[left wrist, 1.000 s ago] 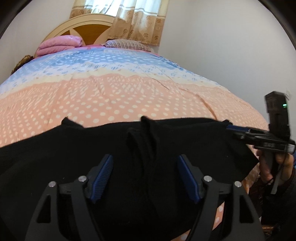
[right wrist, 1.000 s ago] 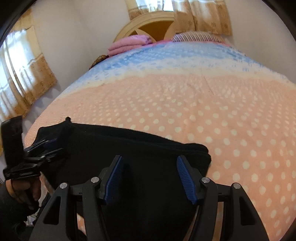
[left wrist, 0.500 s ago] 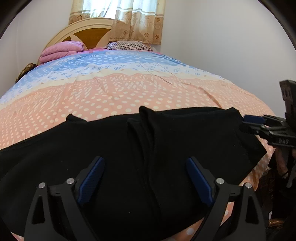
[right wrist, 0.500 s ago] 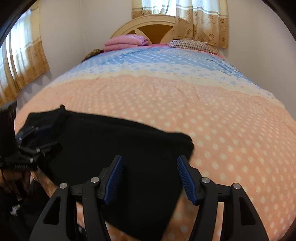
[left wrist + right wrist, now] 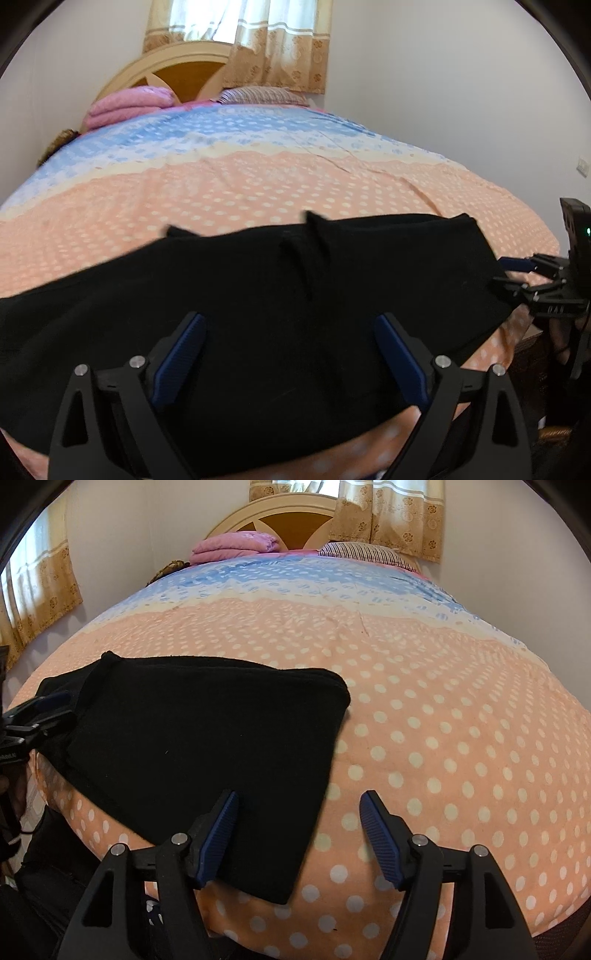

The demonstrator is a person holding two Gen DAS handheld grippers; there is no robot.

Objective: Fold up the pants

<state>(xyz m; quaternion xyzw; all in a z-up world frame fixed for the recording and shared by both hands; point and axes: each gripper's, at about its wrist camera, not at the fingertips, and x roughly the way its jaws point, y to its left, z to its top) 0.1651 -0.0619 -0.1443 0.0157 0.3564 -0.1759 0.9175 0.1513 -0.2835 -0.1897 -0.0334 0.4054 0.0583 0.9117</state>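
The black pants (image 5: 280, 295) lie folded across the near end of the bed (image 5: 280, 184), on the peach, white-dotted part of the bedspread, their near edge close to the foot of the mattress. A ridge of bunched cloth runs up the middle of them in the left wrist view.

The left hand-held gripper (image 5: 290, 354) hangs over the pants with its jaws spread wide and nothing pinched between the blue pads (image 5: 181, 356). A second ago those pads stood much closer together over the cloth; they have opened since, most of it early in that second.

The right hand-held gripper (image 5: 299, 834) also has its jaws apart and grips nothing. They have just been opening a little further. A second ago both its pads were over black cloth; now the right edge of the pants (image 5: 207, 746) passes between them, with the left pad over cloth and the right pad over bare bedspread, so this gripper has slid sideways off the garment.

At the head of the bed sit a folded pink blanket (image 5: 236, 546) and a striped pillow (image 5: 362, 552).
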